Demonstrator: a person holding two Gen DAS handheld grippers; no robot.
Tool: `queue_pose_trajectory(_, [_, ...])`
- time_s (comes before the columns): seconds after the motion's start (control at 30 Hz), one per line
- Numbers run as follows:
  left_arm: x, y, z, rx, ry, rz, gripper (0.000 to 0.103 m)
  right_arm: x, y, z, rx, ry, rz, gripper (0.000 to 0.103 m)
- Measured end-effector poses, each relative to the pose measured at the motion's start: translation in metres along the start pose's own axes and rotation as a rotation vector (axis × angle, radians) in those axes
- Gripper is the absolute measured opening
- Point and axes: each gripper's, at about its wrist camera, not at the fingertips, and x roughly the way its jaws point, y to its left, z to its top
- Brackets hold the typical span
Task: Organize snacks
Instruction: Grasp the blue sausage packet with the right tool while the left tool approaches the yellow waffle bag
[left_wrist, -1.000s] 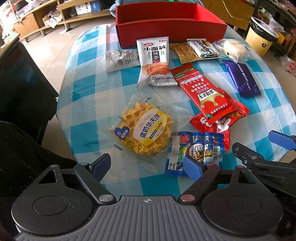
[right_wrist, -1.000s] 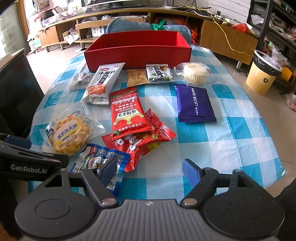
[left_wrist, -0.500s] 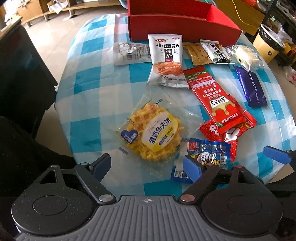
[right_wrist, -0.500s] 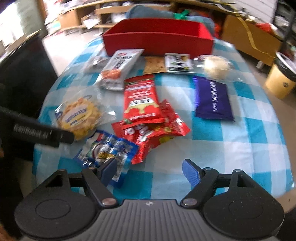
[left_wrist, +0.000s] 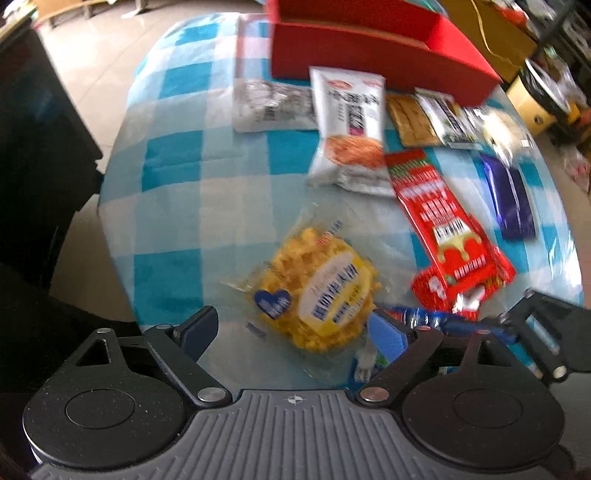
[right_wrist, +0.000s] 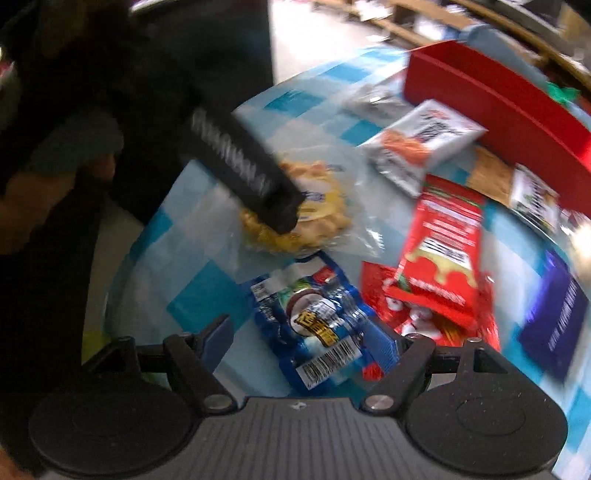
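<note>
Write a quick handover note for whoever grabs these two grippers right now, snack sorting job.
Left gripper: open, holds nothing, aimed at the yellow waffle pack at the near edge of the table.
Right gripper: open, holds nothing, the blue sausage pack lying between its fingers.
Red box: at the far side of the table; no snack visible in the part that shows.
Done: nothing sorted so far.
Left: every pack is still on the checked cloth, including the red stick pack, the white noodle pack and the purple wafer pack.
</note>
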Motion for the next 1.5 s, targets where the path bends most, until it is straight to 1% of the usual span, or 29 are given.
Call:
queue_pose_trajectory(0.07, [-0.001, 0.008, 0.002, -0.030, -0.009, -0.008, 0.094, 0.007, -0.001, 0.008, -0.054, 0.024, 0.032, 0.075])
queue_pose_trajectory(0.13, [-0.001, 0.011, 0.003, -0.041, -0.011, -0.006, 0.095, 0.017, -0.004, 0.015, -0.079, 0.064, 0.049, 0.075])
queue_pose_trajectory(0.2, [0.002, 0.013, 0.003, -0.044, -0.001, -0.013, 0.095, 0.023, -0.005, 0.017, -0.092, 0.098, 0.075, 0.085])
queue_pose_trajectory(0.23, [0.004, 0.014, 0.003, -0.048, 0.004, -0.018, 0.095, 0.025, -0.002, 0.017, -0.127, 0.109, 0.080, 0.087])
queue_pose_trajectory(0.3, [0.007, 0.016, 0.004, -0.053, 0.014, -0.023, 0.095, 0.030, 0.001, 0.017, -0.199, 0.138, 0.084, 0.096])
queue_pose_trajectory(0.33, [0.009, 0.018, 0.004, -0.056, 0.018, -0.025, 0.095, 0.034, 0.002, 0.019, -0.215, 0.148, 0.076, 0.098])
queue_pose_trajectory(0.4, [0.010, 0.019, 0.004, -0.060, 0.024, -0.034, 0.095, 0.036, 0.001, 0.018, -0.220, 0.148, 0.078, 0.098])
queue_pose_trajectory(0.43, [0.011, 0.019, 0.004, -0.061, 0.027, -0.040, 0.095, 0.035, 0.001, 0.019, -0.208, 0.139, 0.070, 0.096])
queue_pose_trajectory(0.47, [0.011, 0.020, 0.003, -0.063, 0.029, -0.046, 0.095, 0.030, 0.001, 0.017, -0.193, 0.132, 0.054, 0.089])
queue_pose_trajectory(0.5, [0.011, 0.020, 0.003, -0.065, 0.030, -0.052, 0.096, 0.025, 0.004, 0.015, -0.187, 0.128, 0.032, 0.077])
queue_pose_trajectory(0.53, [0.012, 0.021, 0.004, -0.068, 0.031, -0.059, 0.096, 0.021, 0.006, 0.015, -0.185, 0.126, 0.026, 0.069])
queue_pose_trajectory(0.57, [0.013, 0.022, 0.004, -0.071, 0.032, -0.063, 0.096, 0.017, 0.007, 0.016, -0.167, 0.130, 0.038, 0.055])
queue_pose_trajectory(0.6, [0.014, 0.022, 0.004, -0.075, 0.035, -0.068, 0.096, 0.015, 0.006, 0.015, -0.137, 0.143, 0.060, 0.050])
queue_pose_trajectory(0.63, [0.015, 0.023, 0.005, -0.080, 0.039, -0.074, 0.097, 0.013, 0.008, 0.013, -0.119, 0.152, 0.073, 0.049])
queue_pose_trajectory(0.73, [0.016, 0.024, 0.006, -0.085, 0.045, -0.086, 0.097, 0.016, 0.012, 0.012, -0.160, 0.177, 0.037, 0.049])
queue_pose_trajectory(0.83, [0.015, 0.023, 0.006, -0.078, 0.044, -0.091, 0.097, 0.020, 0.016, 0.021, -0.201, 0.197, 0.055, 0.053])
queue_pose_trajectory(0.87, [0.015, 0.023, 0.006, -0.081, 0.042, -0.093, 0.097, 0.022, 0.020, 0.023, -0.222, 0.189, 0.065, 0.059])
queue_pose_trajectory(0.9, [0.015, 0.023, 0.006, -0.084, 0.041, -0.093, 0.097, 0.021, 0.025, 0.022, -0.251, 0.179, 0.070, 0.068])
queue_pose_trajectory(0.97, [0.015, 0.024, 0.006, -0.089, 0.040, -0.091, 0.097, 0.033, 0.032, 0.028, -0.301, 0.179, 0.050, 0.074])
queue_pose_trajectory(1.0, [0.014, 0.024, 0.006, -0.091, 0.040, -0.089, 0.097, 0.037, 0.034, 0.030, -0.305, 0.175, 0.043, 0.080])
queue_pose_trajectory(1.03, [0.014, 0.025, 0.006, -0.092, 0.041, -0.088, 0.098, 0.041, 0.035, 0.032, -0.296, 0.176, 0.048, 0.083])
queue_pose_trajectory(1.07, [0.015, 0.026, 0.006, -0.095, 0.042, -0.087, 0.098, 0.040, 0.036, 0.033, -0.288, 0.157, 0.051, 0.085])
queue_pose_trajectory(1.13, [0.015, 0.027, 0.006, -0.102, 0.046, -0.089, 0.098, 0.039, 0.037, 0.034, -0.278, 0.124, 0.041, 0.077])
queue_pose_trajectory(1.17, [0.014, 0.028, 0.007, -0.104, 0.046, -0.089, 0.098, 0.036, 0.036, 0.034, -0.265, 0.119, 0.024, 0.067])
queue_pose_trajectory(1.2, [0.014, 0.028, 0.007, -0.104, 0.045, -0.088, 0.098, 0.034, 0.035, 0.033, -0.240, 0.119, 0.005, 0.067])
queue_pose_trajectory(1.33, [0.015, 0.025, 0.006, -0.087, 0.050, -0.089, 0.098, 0.027, 0.017, 0.027, -0.114, 0.123, -0.023, 0.066])
queue_pose_trajectory(1.37, [0.015, 0.023, 0.007, -0.070, 0.052, -0.088, 0.098, 0.023, 0.009, 0.025, -0.055, 0.120, -0.025, 0.066])
queue_pose_trajectory(1.43, [0.014, 0.017, 0.008, -0.018, 0.053, -0.088, 0.098, 0.016, -0.009, 0.019, 0.063, 0.110, 0.001, 0.066])
queue_pose_trajectory(1.5, [0.014, 0.008, 0.010, 0.065, 0.055, -0.077, 0.098, 0.010, -0.020, 0.014, 0.145, 0.091, 0.009, 0.066])
